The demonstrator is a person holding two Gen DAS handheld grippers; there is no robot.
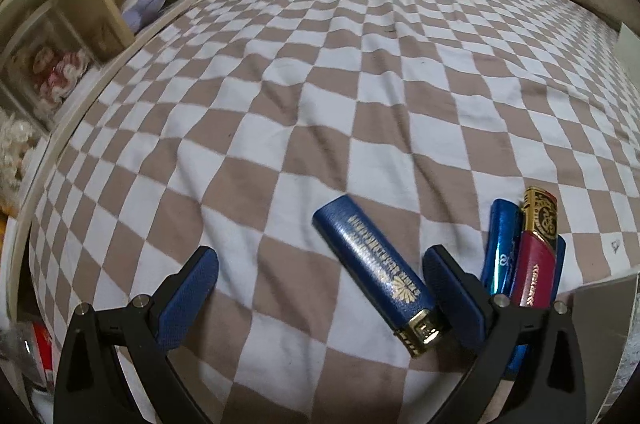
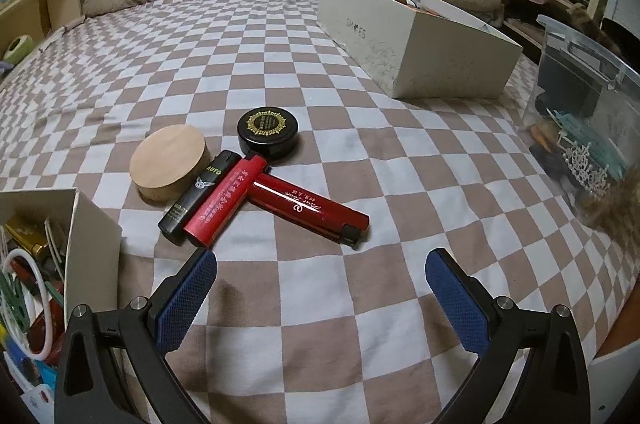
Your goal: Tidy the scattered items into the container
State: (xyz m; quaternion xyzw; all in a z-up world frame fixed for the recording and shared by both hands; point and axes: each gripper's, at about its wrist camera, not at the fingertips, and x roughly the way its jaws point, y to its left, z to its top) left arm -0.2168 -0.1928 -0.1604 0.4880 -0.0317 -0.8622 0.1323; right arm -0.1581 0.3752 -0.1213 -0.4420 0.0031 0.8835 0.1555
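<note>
Left wrist view: blue lighter [image 1: 374,274] lies flat on the checkered bed [image 1: 320,83], between the spread fingers of the released left tool [image 1: 320,298].
A metallic blue lighter [image 1: 500,248] and a red-and-gold one [image 1: 536,248] lie just beyond that tool's right finger. Before the right tool [image 2: 320,298], also released and empty, lie a black lighter [image 2: 198,197], two red lighters [image 2: 226,201] [image 2: 310,209], a wooden disc [image 2: 168,161] and a black jar [image 2: 268,131]; a white box [image 2: 94,244] of items stands at the near left edge.
</note>
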